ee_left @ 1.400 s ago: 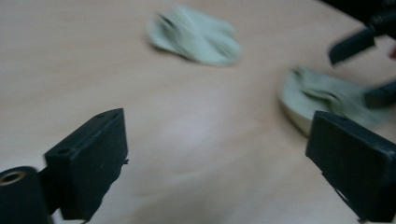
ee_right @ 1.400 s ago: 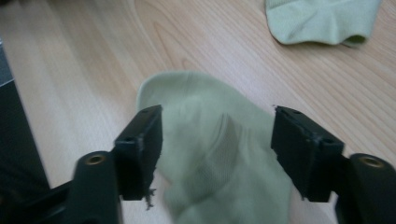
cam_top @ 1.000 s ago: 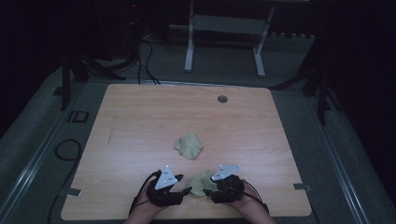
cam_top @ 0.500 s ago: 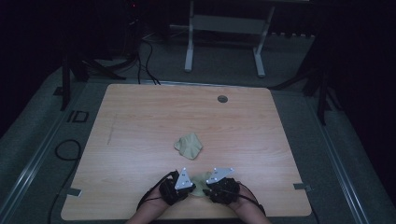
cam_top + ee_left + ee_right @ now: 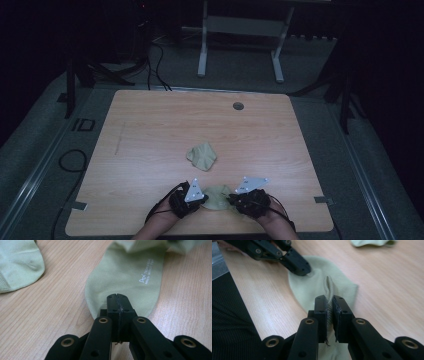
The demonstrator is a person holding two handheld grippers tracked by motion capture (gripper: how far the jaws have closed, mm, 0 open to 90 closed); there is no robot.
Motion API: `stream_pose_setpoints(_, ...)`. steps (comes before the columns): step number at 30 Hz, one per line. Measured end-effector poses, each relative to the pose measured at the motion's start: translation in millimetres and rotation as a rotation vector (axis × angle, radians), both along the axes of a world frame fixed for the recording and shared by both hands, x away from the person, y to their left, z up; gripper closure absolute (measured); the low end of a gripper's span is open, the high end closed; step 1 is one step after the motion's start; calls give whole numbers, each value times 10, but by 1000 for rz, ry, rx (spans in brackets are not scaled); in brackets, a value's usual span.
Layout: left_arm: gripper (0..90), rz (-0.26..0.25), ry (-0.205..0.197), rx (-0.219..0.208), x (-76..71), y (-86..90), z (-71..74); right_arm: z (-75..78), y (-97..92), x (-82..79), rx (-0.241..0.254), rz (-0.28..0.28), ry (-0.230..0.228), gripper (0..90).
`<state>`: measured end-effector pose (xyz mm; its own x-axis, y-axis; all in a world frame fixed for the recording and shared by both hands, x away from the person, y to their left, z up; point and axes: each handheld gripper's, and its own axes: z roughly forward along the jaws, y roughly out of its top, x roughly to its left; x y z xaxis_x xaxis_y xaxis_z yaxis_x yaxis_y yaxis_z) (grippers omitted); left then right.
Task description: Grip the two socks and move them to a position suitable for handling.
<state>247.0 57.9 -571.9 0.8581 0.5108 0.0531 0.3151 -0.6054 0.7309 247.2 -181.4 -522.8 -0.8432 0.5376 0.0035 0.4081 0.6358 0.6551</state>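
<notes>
A flat pale green sock (image 5: 216,196) lies near the table's front edge between my two grippers. In the left gripper view my left gripper (image 5: 117,299) is shut, pinching the rounded end of this sock (image 5: 125,275), which carries small white print. My right gripper (image 5: 329,302) is shut on a raised fold of the same sock (image 5: 312,287); the left gripper (image 5: 297,263) presses into the cloth on the sock's far side. From above, the left gripper (image 5: 202,199) and right gripper (image 5: 232,200) face each other across the sock. A second, crumpled sock (image 5: 201,156) lies at mid-table.
The wooden table (image 5: 150,135) has a round cable hole (image 5: 238,106) at the back. The front edge runs just behind my hands. The second sock (image 5: 17,265) lies close on the left in the left gripper view, and far off (image 5: 372,242) in the right one.
Both grippers have closed in toward each other on the flat sock. The left one moved right onto its end. The crumpled sock has not moved.
</notes>
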Motion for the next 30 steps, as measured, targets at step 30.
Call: stream_pose_setpoints(30, 892, -26, 6, 11, 26, -54, 13, -59, -546, 154, -4, -157, 3, 856)
